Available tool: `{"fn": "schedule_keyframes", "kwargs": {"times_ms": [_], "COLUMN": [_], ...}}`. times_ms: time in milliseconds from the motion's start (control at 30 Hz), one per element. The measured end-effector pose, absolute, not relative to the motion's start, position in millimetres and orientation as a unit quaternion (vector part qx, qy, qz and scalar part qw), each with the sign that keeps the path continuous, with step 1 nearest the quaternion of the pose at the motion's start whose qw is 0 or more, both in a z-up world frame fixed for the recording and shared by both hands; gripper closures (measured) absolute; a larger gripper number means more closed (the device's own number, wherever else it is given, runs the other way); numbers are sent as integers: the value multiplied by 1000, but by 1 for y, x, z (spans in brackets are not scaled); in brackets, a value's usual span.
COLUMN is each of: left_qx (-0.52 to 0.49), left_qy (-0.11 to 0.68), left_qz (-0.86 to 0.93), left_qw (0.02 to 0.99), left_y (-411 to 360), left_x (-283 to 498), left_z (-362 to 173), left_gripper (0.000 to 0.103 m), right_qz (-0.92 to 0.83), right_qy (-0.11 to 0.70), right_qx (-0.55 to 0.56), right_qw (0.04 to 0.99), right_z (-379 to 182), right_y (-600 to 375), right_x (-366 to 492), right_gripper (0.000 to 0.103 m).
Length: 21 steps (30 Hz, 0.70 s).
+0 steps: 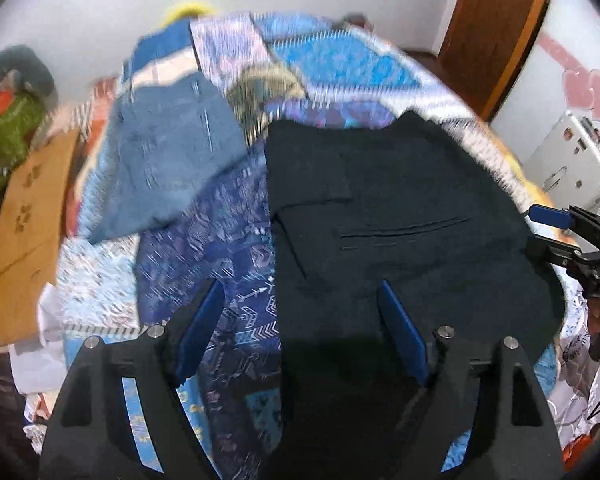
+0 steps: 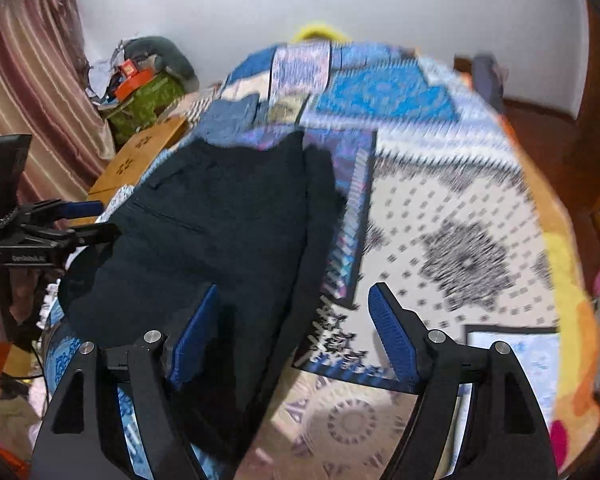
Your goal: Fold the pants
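Observation:
Dark navy pants [image 1: 400,208] lie flat on a patterned quilt on the bed, waistband far, a welt pocket showing; they also show in the right wrist view [image 2: 220,232]. My left gripper [image 1: 300,312] is open and empty, hovering over the pants' near left edge. My right gripper [image 2: 294,312] is open and empty above the pants' near right edge. The right gripper shows at the right edge of the left wrist view [image 1: 556,232]; the left gripper shows at the left edge of the right wrist view [image 2: 88,220].
Folded blue jeans [image 1: 168,152] lie on the quilt [image 2: 460,208] beyond the pants on the left. A brown cardboard box [image 1: 28,216] and a green bag [image 2: 148,104] stand left of the bed. A wooden door [image 1: 496,32] is at far right.

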<state>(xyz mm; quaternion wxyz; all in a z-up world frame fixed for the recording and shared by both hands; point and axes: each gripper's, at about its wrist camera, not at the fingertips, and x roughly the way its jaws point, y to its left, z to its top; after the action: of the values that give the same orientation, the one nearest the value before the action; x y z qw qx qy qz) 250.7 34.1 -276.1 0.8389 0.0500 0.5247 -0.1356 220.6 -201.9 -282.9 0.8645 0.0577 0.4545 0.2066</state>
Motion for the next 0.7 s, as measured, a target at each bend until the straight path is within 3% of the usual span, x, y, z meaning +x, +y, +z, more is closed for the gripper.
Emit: {"fn": "schedule_keyframes", "kwargs": {"times_ms": [200,500,600,667,700], "left_qx": [15,-46,-49,-36,-27], "left_qy": [555,588,587,581,576], "left_qz": [-168,-216,-223,-227,-228], "left_qw": [815,778,777,781,784], "left_y": [25,15,12,8,5], "left_x": [274,307,314,316,316], "left_z": [-294,-307,-307,-302,-299], "left_gripper": [18,17,24,35,37], "right_qz": [249,293,297,302,306], "right_qy": [491,481,480,477,477], "right_qx": [131,95,99,100,103], "right_qw": [824,821,819,819,818], "right_z": [-311,-309,-309,-307,-305], "right_y": [-202,-175,-177,-179,-180], "right_x": [244,260,266,270,271], "right_gripper": [28,24,34,50,53]}}
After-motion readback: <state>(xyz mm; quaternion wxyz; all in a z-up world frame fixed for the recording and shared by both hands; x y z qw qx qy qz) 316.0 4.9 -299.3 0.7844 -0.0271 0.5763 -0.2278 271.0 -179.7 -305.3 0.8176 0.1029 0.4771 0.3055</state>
